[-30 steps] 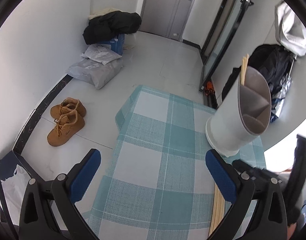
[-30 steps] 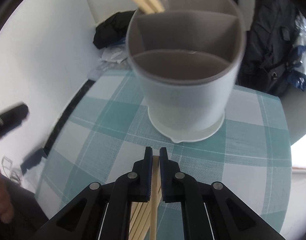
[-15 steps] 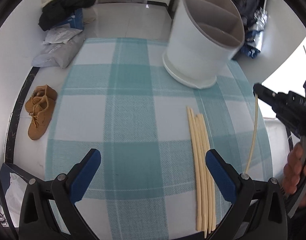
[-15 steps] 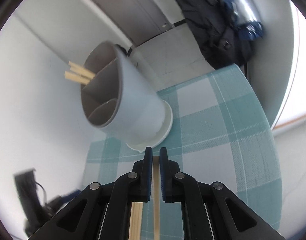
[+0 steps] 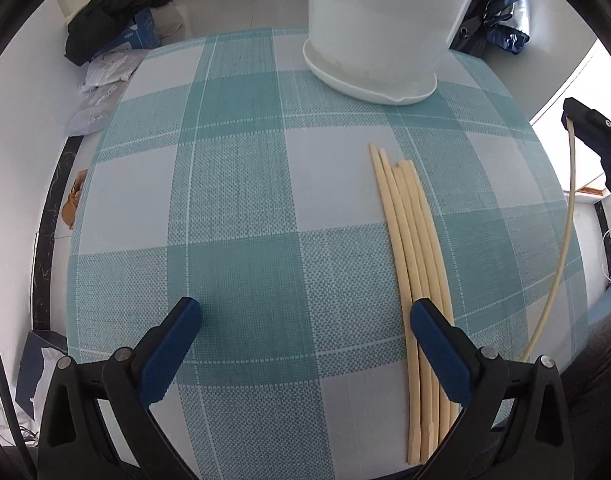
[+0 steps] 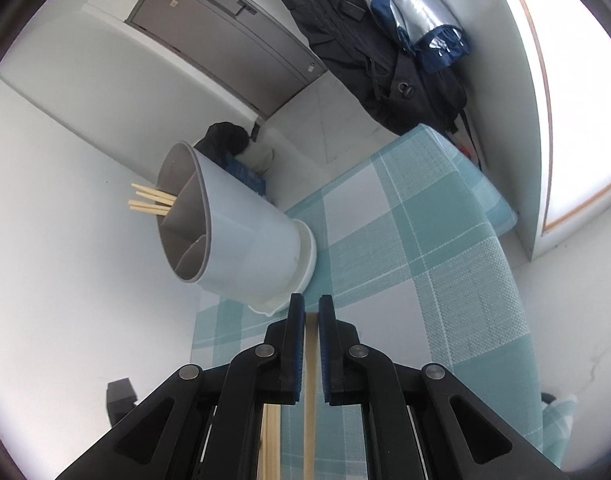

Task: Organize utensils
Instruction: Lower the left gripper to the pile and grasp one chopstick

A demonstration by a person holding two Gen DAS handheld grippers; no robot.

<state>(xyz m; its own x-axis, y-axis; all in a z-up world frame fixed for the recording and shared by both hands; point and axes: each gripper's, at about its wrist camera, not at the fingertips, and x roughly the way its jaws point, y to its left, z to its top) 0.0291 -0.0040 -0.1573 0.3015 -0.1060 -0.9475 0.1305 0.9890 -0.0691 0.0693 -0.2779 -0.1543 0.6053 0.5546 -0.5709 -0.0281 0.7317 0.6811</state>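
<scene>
A coarse woven cloth [image 5: 241, 216] in teal and white check, matt and visibly textured, covers the counter. On it lie pale chopsticks [image 5: 409, 240] of smooth, unvarnished-looking wood. The utensil holder [image 5: 381, 20] is smooth white plastic with a faint sheen; its inner dividers [image 6: 185, 216] are matt grey. The left gripper [image 5: 305, 324] is matt black plastic with round metal rivets and blue, rubbery-looking pads [image 5: 169, 348]. The right gripper [image 6: 311, 312] has the same finish. The floor [image 5: 233, 12] is glossy tile, and a silvery foil-like sheet [image 6: 409, 4] shines beside dark cloth bags [image 6: 385, 60].
</scene>
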